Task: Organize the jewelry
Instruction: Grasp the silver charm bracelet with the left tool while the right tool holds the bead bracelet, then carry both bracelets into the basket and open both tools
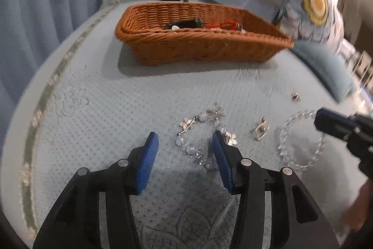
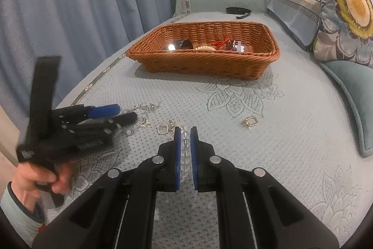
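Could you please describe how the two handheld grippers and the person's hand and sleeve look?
Each gripper, left gripper and right gripper, has black angular arms with round silver pivot pins and two flat blue ribbed pads. The bare left hand grips a black handle; its sleeve is pale mint with a darker teal cuff. No cables show.

Blue curtains [image 2: 81, 4] behind a pale quilted sofa [image 2: 291, 120], floral cushion [image 2: 345, 4].

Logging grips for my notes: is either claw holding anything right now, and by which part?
The right claw is shut on the clear bead bracelet, pinching a stretch of its beads. The left claw is open, holding nothing.
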A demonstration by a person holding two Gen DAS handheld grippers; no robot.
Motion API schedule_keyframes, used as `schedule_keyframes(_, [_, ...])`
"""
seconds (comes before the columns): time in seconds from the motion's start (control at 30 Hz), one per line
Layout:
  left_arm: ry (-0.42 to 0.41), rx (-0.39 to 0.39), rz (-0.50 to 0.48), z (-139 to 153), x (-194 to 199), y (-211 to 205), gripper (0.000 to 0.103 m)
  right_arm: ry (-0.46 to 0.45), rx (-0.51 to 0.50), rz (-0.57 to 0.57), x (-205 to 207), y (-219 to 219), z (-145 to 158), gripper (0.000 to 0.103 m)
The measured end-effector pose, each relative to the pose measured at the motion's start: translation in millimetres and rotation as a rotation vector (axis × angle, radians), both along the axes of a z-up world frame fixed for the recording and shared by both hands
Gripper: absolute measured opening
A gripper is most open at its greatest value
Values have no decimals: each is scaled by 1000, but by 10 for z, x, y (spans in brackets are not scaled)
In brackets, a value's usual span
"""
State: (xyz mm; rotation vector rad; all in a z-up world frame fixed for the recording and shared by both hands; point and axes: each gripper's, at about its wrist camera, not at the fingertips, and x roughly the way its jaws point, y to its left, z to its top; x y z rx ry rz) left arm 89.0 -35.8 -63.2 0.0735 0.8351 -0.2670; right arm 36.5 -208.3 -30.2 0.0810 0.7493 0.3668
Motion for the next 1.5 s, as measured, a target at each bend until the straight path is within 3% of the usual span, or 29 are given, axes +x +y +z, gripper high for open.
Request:
schedule_keyframes(0.13, [15, 65, -5, 15, -54, 24, 33, 3, 1, -3, 6, -11, -4, 6])
schedule_keyframes(0.23, [30, 66, -2, 42, -94, 132, 22, 5, 6, -5, 6, -21, -3, 6])
schedule_keyframes(0.37, [28, 42, 1, 25, -88, 163, 22, 12, 6, -3, 16, -7, -29, 6])
schedule_keyframes(0.47, [-5, 88, -3, -10, -96, 65, 21, 12, 3, -3, 9, 0, -35, 6])
schedule_keyframes(0.53, [-15, 91, -17, 1, -125, 22, 8, 3, 4, -1, 3, 1, -16, 6])
schedule_keyframes(0.57, [-20, 91, -19, 11, -130, 10, 8, -8, 6, 3, -10, 1, 8, 6])
schedule_keyframes(0.67, [-36, 42, -47, 65, -196, 22, 7, -36, 20, 15, -56, -8, 83, 6])
schedule_keyframes(1.0, [-131, -249, -155, 535, -397, 189, 7, -99, 57, 14, -148, -124, 281, 6])
schedule_keyframes(1.5, [-222, -303, -175, 955, -450, 200, 7, -124, 100, -22, -63, -285, 469, 6])
